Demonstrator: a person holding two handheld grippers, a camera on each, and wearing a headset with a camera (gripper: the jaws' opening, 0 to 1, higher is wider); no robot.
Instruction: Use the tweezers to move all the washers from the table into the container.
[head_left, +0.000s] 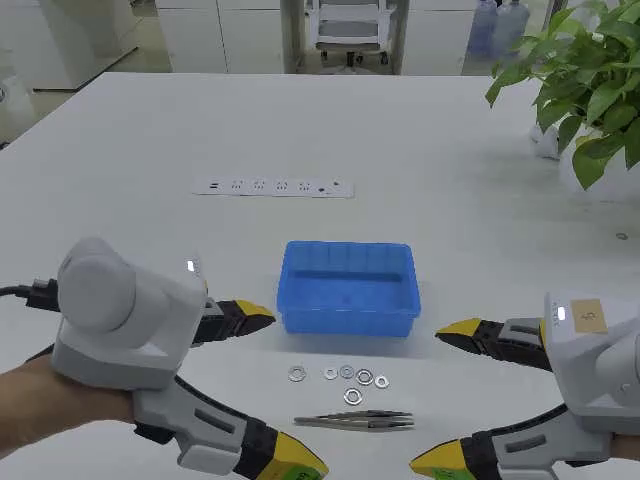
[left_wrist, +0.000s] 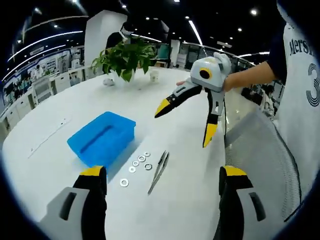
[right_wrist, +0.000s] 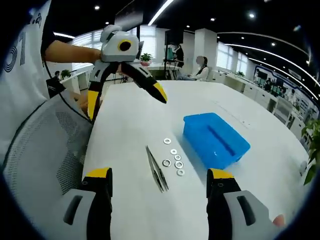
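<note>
Several small metal washers (head_left: 347, 378) lie loose on the white table, just in front of the blue plastic container (head_left: 348, 287). Silver tweezers (head_left: 355, 420) rest flat on the table, nearer me than the washers. My left gripper (head_left: 290, 392) is open to the left of the washers and holds nothing. My right gripper (head_left: 428, 396) is open on their right, also holding nothing. In the left gripper view, the washers (left_wrist: 136, 163), tweezers (left_wrist: 159, 171) and container (left_wrist: 102, 137) lie ahead of the open jaws. The right gripper view has the washers (right_wrist: 173, 159), tweezers (right_wrist: 156, 174) and container (right_wrist: 216, 139).
A white power strip (head_left: 273, 186) lies beyond the container. A potted plant (head_left: 590, 90) stands at the far right of the table. A chair (head_left: 350, 25) stands behind the table's far edge. A grey mesh chair (right_wrist: 40, 150) stands at the near edge.
</note>
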